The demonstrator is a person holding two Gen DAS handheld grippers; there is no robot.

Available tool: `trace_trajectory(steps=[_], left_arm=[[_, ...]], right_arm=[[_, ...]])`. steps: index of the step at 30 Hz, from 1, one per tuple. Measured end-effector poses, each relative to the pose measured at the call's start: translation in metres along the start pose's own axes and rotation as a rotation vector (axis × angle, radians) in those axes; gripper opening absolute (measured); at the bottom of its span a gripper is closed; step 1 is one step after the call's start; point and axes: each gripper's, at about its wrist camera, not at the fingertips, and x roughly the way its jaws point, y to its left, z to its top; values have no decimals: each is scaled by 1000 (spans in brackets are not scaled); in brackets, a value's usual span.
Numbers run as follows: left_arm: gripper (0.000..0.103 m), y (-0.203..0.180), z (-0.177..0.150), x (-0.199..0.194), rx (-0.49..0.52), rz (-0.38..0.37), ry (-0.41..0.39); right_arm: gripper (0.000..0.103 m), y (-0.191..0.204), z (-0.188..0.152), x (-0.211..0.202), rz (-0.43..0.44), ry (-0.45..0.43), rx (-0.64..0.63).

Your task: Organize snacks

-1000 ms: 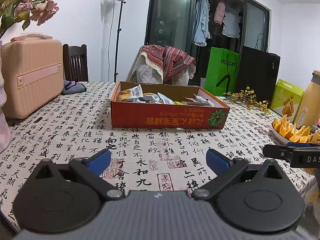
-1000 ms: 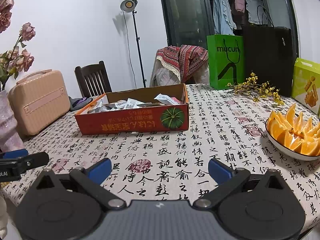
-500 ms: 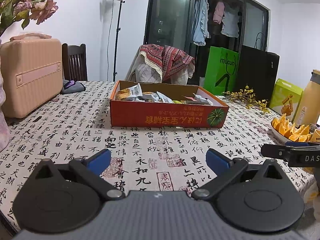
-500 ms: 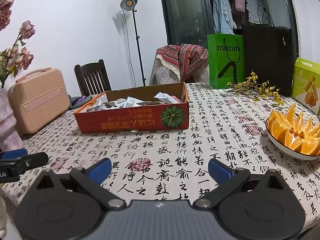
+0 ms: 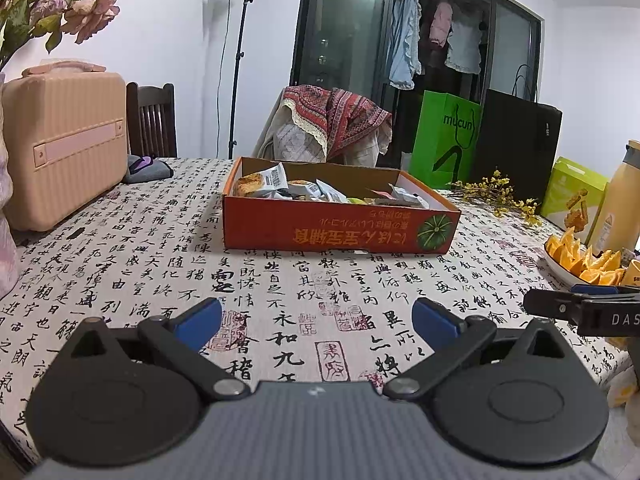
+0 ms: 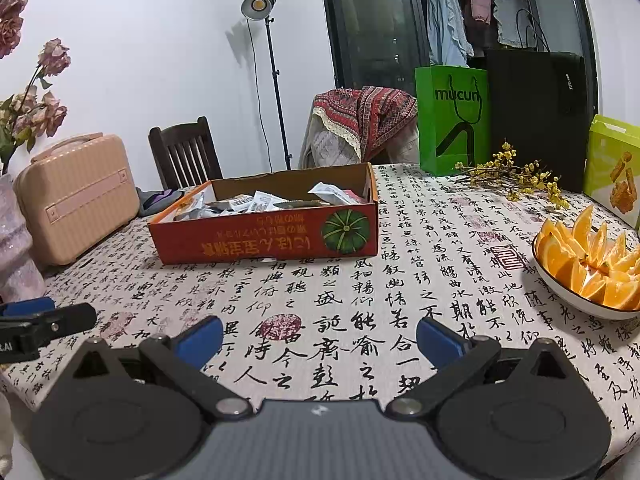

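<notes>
A shallow orange cardboard box (image 5: 340, 230) (image 6: 264, 240) with a green pumpkin print stands mid-table, holding several wrapped snack packets (image 5: 264, 182) (image 6: 256, 202). My left gripper (image 5: 317, 322) hovers open over the near table edge, well short of the box, with nothing between its blue pads. My right gripper (image 6: 319, 334) is likewise open and empty near the front edge. Each gripper's tip shows at the side of the other's view: the right one (image 5: 580, 310), the left one (image 6: 44, 322).
Calligraphy-print tablecloth (image 5: 160, 264) covers the table. A pink case (image 5: 64, 140) and flowers (image 5: 48, 8) stand left. A bowl of orange wedges (image 6: 588, 264), a green snack box (image 6: 616, 168), yellow bottle (image 5: 616, 204), green bag (image 6: 454, 120), black bag (image 6: 540, 116) and yellow sprigs (image 6: 512, 174) stand right. Chairs lie behind.
Both views have drifted slightly; the box sits a touch differently in frame. Both grippers stay open and empty.
</notes>
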Motion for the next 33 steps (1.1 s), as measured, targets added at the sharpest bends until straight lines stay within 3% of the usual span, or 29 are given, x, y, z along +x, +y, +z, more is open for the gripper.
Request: trace_trajectory(steps=[33], left_arm=[[103,2,0,4,-8,-4,9]], right_arm=[[103,-3,-2,11,-7,32,5]])
